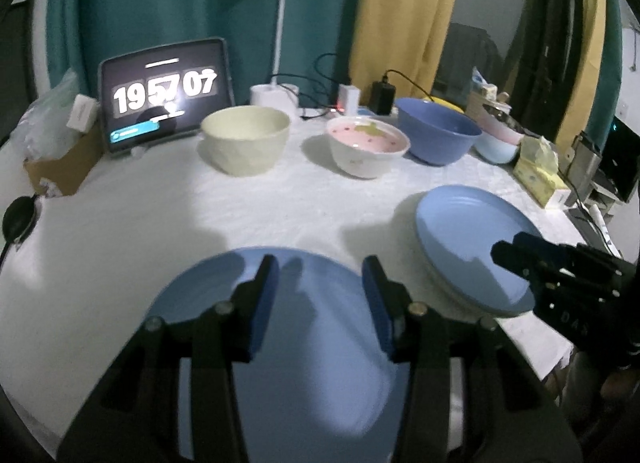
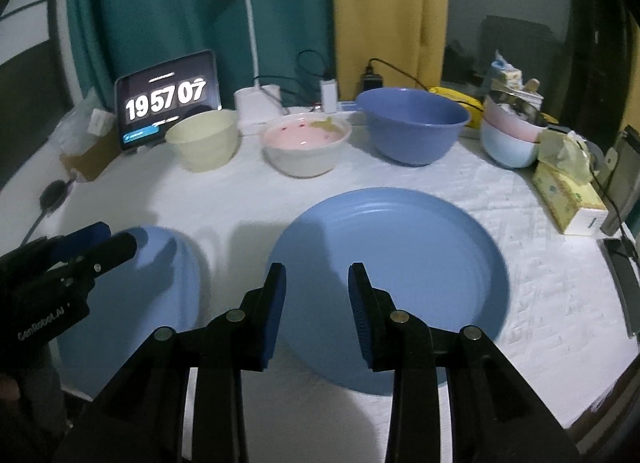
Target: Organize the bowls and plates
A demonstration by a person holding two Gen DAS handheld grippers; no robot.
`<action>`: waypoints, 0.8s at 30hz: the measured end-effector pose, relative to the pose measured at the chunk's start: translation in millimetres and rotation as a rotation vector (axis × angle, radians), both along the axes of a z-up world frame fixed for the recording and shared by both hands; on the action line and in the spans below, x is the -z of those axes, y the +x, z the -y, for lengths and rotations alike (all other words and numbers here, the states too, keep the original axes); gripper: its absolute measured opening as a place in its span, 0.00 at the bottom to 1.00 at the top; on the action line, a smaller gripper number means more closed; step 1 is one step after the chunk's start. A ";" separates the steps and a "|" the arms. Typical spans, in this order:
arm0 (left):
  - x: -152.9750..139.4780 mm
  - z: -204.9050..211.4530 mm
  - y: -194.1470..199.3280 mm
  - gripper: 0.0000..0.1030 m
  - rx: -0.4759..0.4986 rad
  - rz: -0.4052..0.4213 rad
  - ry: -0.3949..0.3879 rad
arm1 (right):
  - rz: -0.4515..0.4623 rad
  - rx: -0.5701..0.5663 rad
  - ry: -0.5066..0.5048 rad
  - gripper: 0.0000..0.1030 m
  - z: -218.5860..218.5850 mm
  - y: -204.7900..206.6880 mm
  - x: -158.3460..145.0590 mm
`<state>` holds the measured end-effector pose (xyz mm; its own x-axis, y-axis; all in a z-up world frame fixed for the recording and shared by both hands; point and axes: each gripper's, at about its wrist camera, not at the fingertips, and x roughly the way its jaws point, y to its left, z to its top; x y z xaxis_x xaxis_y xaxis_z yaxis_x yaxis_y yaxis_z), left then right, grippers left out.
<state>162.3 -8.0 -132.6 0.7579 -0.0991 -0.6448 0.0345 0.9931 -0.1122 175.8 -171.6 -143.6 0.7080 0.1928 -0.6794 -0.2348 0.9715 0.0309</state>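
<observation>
Blue plates near the bench's front edge look stiff, light, slick; take the rim; both grippers part-open, empty

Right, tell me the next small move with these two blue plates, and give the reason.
Probably lower the right tool to the near rim of the right blue plate and close on it, to stack it on the left blue plate. Both tools are open and empty above separate matching plates on the white tablecloth; the bowls sit further back.
</observation>
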 end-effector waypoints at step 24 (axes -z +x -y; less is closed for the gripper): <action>36.2 -106.2 -49.7 0.44 -0.207 -0.049 0.005 | -0.103 -0.114 -0.043 0.33 -75.8 -4.1 35.4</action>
